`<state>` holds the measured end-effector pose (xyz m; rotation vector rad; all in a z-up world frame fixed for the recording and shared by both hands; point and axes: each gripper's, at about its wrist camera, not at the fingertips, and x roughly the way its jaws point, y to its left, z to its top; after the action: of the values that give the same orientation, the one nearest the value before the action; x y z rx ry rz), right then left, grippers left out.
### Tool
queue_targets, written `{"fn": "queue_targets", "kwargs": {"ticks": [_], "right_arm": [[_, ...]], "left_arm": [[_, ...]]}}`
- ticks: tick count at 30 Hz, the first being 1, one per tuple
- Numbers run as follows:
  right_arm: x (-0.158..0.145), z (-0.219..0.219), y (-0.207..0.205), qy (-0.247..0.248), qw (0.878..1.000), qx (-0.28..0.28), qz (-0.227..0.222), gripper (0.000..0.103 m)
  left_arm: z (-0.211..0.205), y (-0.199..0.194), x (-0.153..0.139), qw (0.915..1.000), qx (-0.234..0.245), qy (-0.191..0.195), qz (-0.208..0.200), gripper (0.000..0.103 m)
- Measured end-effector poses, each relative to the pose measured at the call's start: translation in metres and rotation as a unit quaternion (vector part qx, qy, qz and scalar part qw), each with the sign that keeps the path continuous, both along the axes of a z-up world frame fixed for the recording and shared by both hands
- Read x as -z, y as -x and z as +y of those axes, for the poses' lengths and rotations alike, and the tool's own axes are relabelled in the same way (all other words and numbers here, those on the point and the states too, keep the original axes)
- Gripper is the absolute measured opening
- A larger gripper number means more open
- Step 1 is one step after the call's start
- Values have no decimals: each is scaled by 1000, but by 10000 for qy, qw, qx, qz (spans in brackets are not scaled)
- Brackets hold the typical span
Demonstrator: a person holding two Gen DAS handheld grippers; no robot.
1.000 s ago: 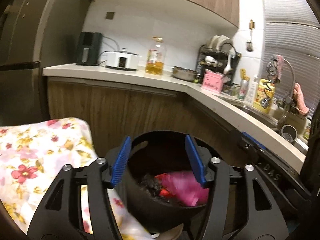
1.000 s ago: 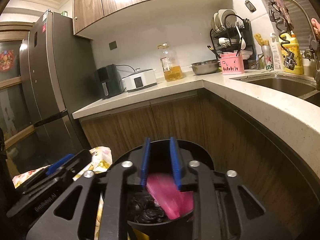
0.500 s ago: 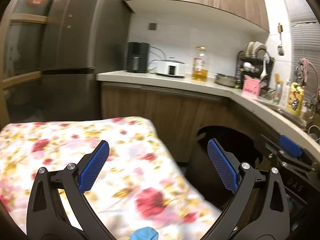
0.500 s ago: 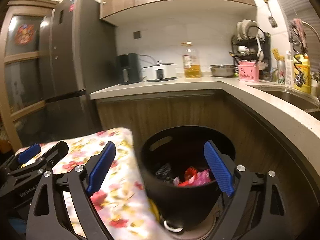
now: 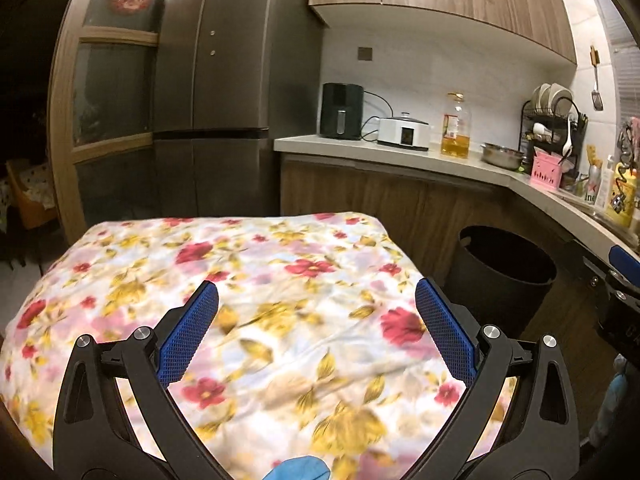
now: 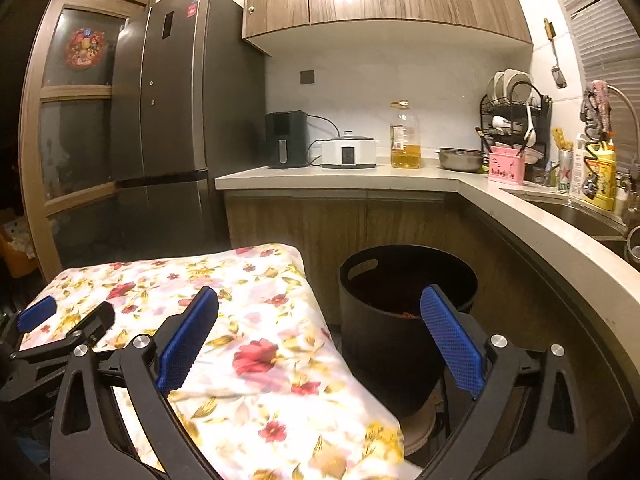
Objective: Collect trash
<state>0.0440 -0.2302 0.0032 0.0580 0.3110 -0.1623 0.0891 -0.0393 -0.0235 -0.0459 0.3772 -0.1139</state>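
A black round trash bin (image 6: 400, 320) stands on the floor between the floral-cloth table (image 6: 248, 320) and the counter cabinets. A bit of red trash (image 6: 408, 314) shows inside its rim. My right gripper (image 6: 320, 300) hangs in front of the gap between the table corner and the bin, its jaws opening wide with nothing between them. My left gripper (image 5: 316, 296) is open above the floral cloth (image 5: 280, 272), holding nothing, and the bin (image 5: 500, 276) lies to its right. The right gripper's blue pad (image 5: 624, 262) shows at the right edge of the left wrist view.
An L-shaped counter (image 6: 400, 178) holds a black appliance, a white cooker, an oil bottle (image 6: 405, 136), a steel bowl and a dish rack, with a sink (image 6: 576, 212) to the right. A tall fridge (image 5: 224, 80) stands behind the table. Something blue (image 5: 298, 468) shows at the bottom edge of the left wrist view.
Both grippers drew back from over the bin and swung left toward the table. Their jaws went from narrow to wide open. The pink trash stayed in the bin.
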Motion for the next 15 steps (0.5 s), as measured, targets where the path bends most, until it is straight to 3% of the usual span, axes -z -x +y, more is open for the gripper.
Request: {"fn": "queue_targets", "kwargs": {"ticks": [4,15], "right_arm": [[1,9,19,-22,9999,124,82,97],[1,33,64,13,9996,-161,220,97]], "left_arm": [[15,19,-2,9999,-34,120,65,97],[29,60,-5,9999,-79,89,126,97]]}}
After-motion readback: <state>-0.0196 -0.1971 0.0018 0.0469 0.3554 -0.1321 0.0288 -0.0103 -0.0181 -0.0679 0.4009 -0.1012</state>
